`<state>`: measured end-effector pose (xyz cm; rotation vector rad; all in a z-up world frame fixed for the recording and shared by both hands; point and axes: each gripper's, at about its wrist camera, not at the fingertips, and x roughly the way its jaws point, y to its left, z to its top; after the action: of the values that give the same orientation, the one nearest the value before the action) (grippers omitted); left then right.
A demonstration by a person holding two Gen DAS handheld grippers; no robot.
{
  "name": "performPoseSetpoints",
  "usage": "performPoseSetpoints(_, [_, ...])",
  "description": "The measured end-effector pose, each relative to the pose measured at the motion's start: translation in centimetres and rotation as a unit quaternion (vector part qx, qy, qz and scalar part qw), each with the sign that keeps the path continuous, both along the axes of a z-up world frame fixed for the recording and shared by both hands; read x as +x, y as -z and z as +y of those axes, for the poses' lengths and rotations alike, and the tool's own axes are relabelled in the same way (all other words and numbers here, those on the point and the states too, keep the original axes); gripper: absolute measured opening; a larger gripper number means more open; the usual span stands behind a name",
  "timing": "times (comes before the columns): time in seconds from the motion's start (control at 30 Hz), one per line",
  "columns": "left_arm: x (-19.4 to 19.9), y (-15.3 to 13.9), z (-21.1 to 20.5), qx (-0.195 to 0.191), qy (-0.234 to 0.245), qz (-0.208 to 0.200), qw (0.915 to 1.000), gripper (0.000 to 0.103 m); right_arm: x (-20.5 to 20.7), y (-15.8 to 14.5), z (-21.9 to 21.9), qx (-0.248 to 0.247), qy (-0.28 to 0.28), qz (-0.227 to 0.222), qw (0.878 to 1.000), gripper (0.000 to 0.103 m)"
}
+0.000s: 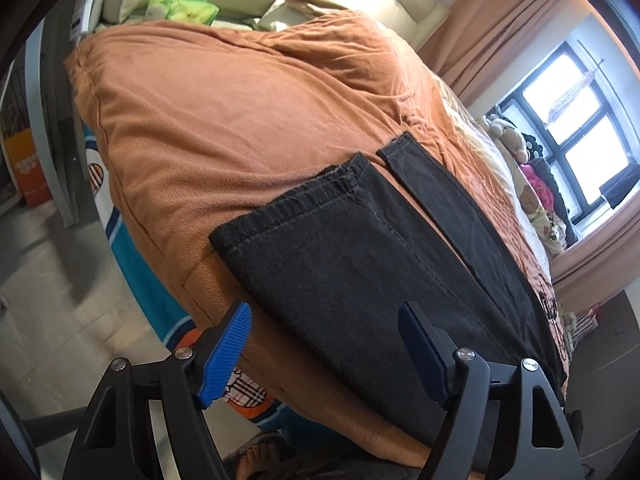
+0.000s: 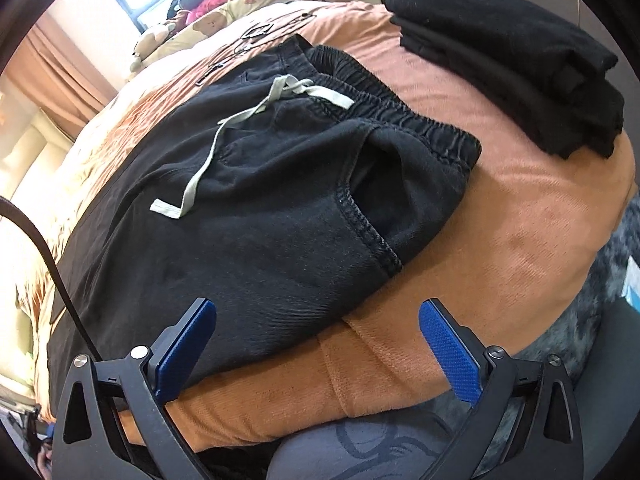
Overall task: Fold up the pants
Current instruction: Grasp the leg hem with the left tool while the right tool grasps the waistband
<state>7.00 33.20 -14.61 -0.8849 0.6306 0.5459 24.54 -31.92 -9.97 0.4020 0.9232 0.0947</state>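
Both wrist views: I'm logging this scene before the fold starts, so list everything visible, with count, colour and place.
pants: one, black, spread flat on the bed, waistband by the right gripper, leg hems by the left
drawstring: one, pale grey, loose across the pants front
blanket: one, orange, covering the bed under the pants
folded clothes: one stack, black, on the blanket beyond the waistband
stuffed toys: several, beige and pink, at the far bed edge under the window
tissue pack: one, green, by the headboard
curtains: orange-pink, beside the window
left gripper: blue pads, open, over the near leg
right gripper: blue pads, open, at the bed's near edge
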Motion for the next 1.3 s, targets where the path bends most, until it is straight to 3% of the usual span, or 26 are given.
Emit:
performPoseSetpoints(0.13, [0.5,1.0,0.6,-0.017,-0.004,0.003,0.9998,0.071,0.7,0.6,-0.4,0.025,-0.001,0.010,1.000,0.096])
performPoseSetpoints(0.23, [0.6,1.2,1.0,-0.028,-0.009,-0.004,0.9996,0.059,1.4,1.0,-0.4,0.028,-0.003,0.009,1.000,0.095])
performPoseSetpoints(0.47, [0.8,-0.2,1.5,-0.003,-0.032,-0.002,0.9995,0.012,2.7,2.4,-1.3,0.070,-0.005,0.019,0.997,0.075])
performPoseSetpoints(0.57, [0.9,-0.7,1.7,0.006,-0.045,-0.004,0.9990,0.007,3.3,2.8,-2.2,0.086,0.005,0.017,0.996,0.074])
performPoseSetpoints(0.87, [2.5,-0.7,1.6,-0.004,-0.047,0.007,0.9988,0.008,4.3,3.8,-3.7,0.119,0.020,0.008,0.993,0.071])
performPoseSetpoints(0.93, [2.7,-0.5,1.4,-0.006,-0.045,0.017,0.9988,0.014,4.3,3.9,-3.9,0.118,0.015,0.007,0.993,0.071])
performPoseSetpoints(1.0, [2.9,-0.2,1.1,-0.007,-0.045,0.035,0.9984,0.046,4.3,3.8,-3.8,0.114,0.011,0.006,0.993,0.071])
performPoseSetpoints(1.07, [3.2,-0.1,0.5,0.003,-0.043,0.049,0.9979,0.062,4.2,3.7,-3.5,0.096,0.007,0.006,0.995,0.071])
performPoseSetpoints(1.2, [4.3,0.2,-0.2,0.013,-0.019,0.075,0.9969,0.087,4.3,3.1,-2.1,0.052,0.002,0.011,0.999,0.071])
performPoseSetpoints(1.3, [5.2,0.4,-0.8,0.019,-0.001,0.085,0.9962,0.100,4.5,2.8,-1.2,0.022,0.000,0.016,1.000,0.072])
